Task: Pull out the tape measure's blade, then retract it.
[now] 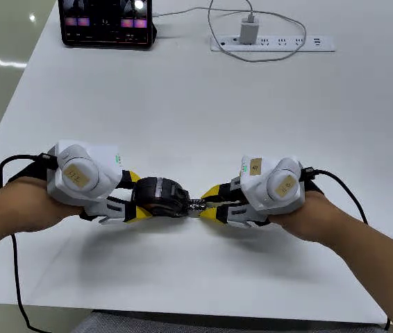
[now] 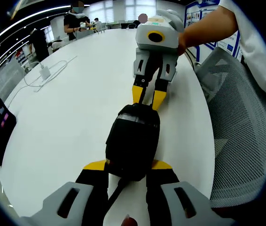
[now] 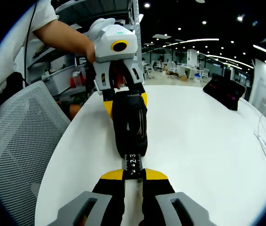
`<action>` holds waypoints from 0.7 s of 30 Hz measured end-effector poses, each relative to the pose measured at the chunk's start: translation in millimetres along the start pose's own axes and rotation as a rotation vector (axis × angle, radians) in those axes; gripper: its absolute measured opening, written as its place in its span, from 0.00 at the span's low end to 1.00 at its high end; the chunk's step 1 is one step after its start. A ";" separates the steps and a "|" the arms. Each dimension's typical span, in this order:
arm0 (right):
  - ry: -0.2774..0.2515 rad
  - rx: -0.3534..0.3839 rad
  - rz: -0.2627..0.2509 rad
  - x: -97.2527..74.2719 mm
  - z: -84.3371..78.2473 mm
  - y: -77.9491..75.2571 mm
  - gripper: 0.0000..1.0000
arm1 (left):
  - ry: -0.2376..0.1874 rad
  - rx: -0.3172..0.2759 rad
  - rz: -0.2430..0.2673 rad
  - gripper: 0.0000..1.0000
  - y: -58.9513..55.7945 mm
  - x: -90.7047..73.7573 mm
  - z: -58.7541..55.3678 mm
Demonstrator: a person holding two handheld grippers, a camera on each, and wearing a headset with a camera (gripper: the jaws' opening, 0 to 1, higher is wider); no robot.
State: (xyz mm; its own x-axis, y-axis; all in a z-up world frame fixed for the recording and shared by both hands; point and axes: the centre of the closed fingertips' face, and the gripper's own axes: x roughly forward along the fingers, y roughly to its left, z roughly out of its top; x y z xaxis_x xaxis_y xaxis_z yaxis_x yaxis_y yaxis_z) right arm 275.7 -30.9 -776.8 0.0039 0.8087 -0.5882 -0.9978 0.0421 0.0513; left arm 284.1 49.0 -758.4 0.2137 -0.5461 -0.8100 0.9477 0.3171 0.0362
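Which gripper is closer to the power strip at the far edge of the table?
Right. The right gripper lies toward the power strip's side of the table; the left gripper, clamped on the tape measure, sits farther to the other side.

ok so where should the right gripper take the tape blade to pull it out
The short exposed blade end, coming head-on from the side away from the case. It sticks out of the case mouth straight towards the right gripper, and the left gripper clamps the case from the opposite end, so a pull along that line should draw it out.
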 end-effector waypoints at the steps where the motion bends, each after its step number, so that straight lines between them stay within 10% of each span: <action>1: 0.001 0.001 0.000 -1.7 -1.1 0.0 0.10 | 0.000 0.001 0.000 0.25 0.0 0.0 0.0; 21: 0.025 0.002 -0.019 -24.1 -16.4 -1.4 0.09 | 0.000 -0.001 0.001 0.25 1.2 0.8 -1.1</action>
State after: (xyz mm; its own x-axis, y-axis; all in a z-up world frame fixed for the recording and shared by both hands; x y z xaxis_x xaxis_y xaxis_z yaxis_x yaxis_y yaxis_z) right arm 275.9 -60.1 -776.0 0.0210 0.7928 -0.6091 -0.9974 0.0585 0.0417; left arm 285.2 49.8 -759.7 0.2148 -0.5460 -0.8097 0.9471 0.3188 0.0363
